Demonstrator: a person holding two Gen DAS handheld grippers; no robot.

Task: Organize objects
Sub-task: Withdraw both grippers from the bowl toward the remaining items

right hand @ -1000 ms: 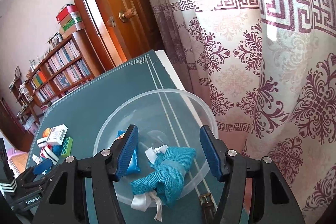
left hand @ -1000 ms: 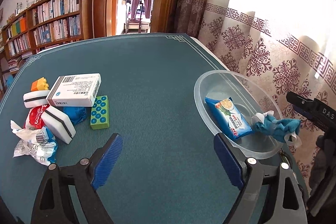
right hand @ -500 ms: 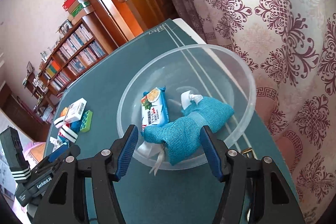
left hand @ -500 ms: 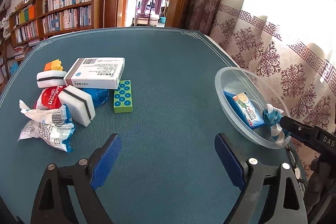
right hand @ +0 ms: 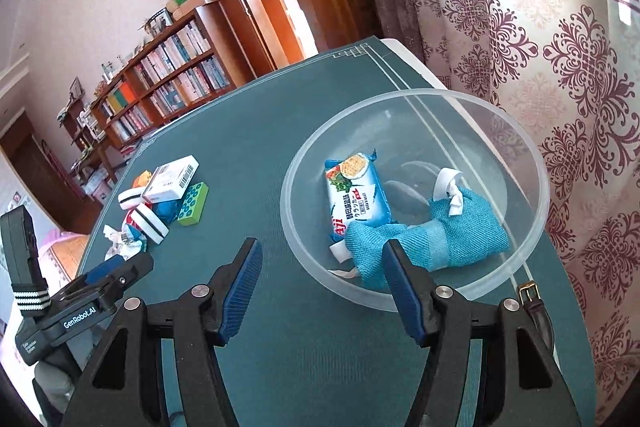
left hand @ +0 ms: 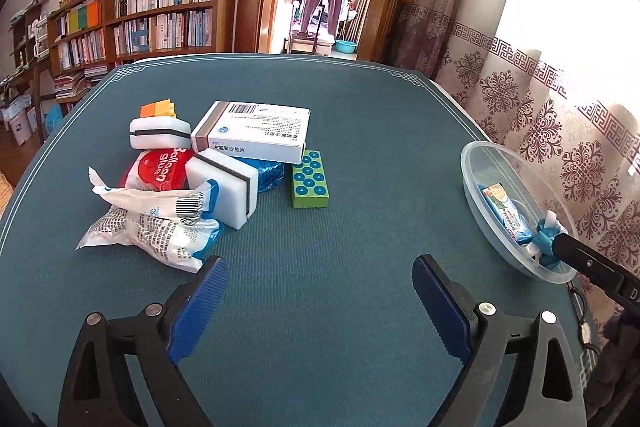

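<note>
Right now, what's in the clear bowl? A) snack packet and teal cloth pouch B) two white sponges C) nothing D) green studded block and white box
A: the clear bowl holds a blue snack packet and a teal cloth pouch; the green block and sponges sit out on the table.

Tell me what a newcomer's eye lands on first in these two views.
First, the clear plastic bowl at the table's curtain-side edge, holding a blue snack packet and a teal cloth bundle. Next, the jumbled pile across the green table: a white medicine box propped on sponges, a green dotted block beside it, and a crumpled white bag in front. Both the left gripper and right gripper are open and empty.
</note>
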